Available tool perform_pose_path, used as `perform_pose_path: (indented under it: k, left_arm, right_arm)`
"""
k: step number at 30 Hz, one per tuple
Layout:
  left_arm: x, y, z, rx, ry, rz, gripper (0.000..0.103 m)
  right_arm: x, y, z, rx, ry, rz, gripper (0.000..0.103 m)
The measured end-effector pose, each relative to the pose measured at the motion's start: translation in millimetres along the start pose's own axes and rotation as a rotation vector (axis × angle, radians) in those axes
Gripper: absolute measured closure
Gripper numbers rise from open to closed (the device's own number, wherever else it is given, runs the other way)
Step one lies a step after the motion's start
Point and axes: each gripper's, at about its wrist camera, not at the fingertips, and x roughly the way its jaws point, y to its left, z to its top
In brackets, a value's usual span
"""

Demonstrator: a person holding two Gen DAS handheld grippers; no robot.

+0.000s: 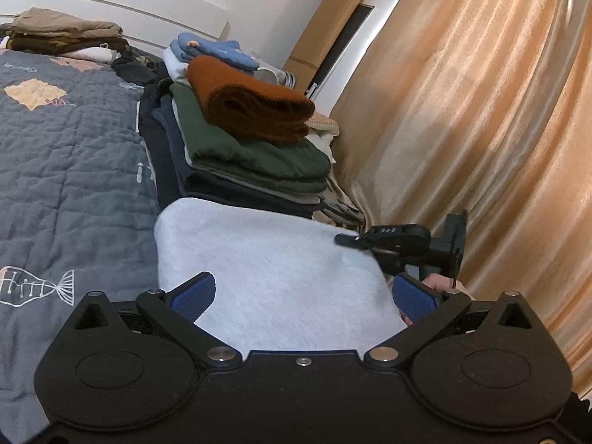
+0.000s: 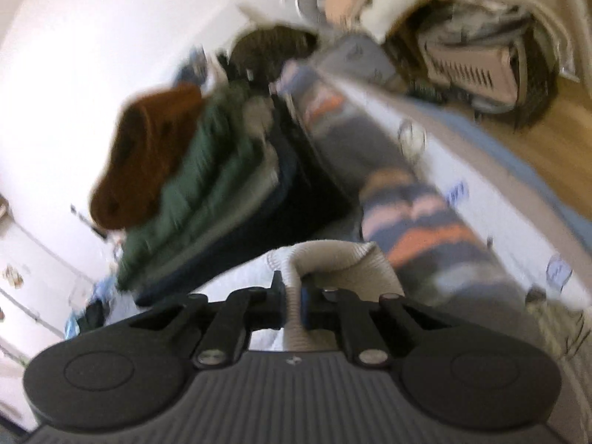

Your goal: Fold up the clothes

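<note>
A folded light grey garment [image 1: 266, 270] lies between the wide-open fingers of my left gripper [image 1: 303, 296], above the quilt. My right gripper [image 1: 373, 240] shows at its right edge, shut on the cloth. In the blurred, tilted right wrist view my right gripper [image 2: 292, 296] is shut on a beige-grey ribbed fold of the garment [image 2: 333, 259]. A stack of folded clothes [image 1: 255, 162] with a rust-brown sweater [image 1: 251, 107] on top stands just beyond; it also shows in the right wrist view [image 2: 207, 192].
A dark grey quilted bed cover [image 1: 66, 155] spreads to the left. More folded piles [image 1: 63, 33] lie at the headboard. An orange curtain [image 1: 481, 111] hangs on the right. A laundry basket [image 2: 477, 66] stands on the wooden floor.
</note>
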Motion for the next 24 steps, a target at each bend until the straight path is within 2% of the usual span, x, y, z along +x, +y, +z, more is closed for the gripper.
perform_pose_path:
  k: [4, 9, 14, 18, 21, 24]
  left_arm:
    - [-1.8, 1.9, 0.5, -0.007, -0.004, 0.006, 0.0]
    - [-4.3, -0.2, -0.3, 0.0, 0.0, 0.006, 0.0]
    - [-8.4, -1.3, 0.4, 0.0, -0.006, 0.004, 0.0]
    - [-11.1, -5.9, -1.1, 0.006, -0.004, 0.007, 0.0]
    - [-15.0, -13.5, -2.8, 0.024, 0.001, 0.003, 0.0]
    - [-20.9, -22.2, -5.3, 0.038, 0.007, 0.013, 0.0]
  right_arm:
    - [13.4, -6.1, -4.1, -0.008, 0.038, -0.049, 0.095]
    - [30.8, -14.4, -9.6, -0.012, 0.098, -0.105, 0.089]
    - [4.2, 2.8, 6.4, -0.027, 0.075, -0.092, 0.076]
    - [-30.4, 25.0, 11.6, -0.056, 0.014, -0.087, 0.064]
    - [-59.5, 45.7, 2.4, -0.095, -0.027, -0.081, 0.054]
    - [-85.4, 66.6, -15.2, -0.128, -0.035, -0.117, 0.046]
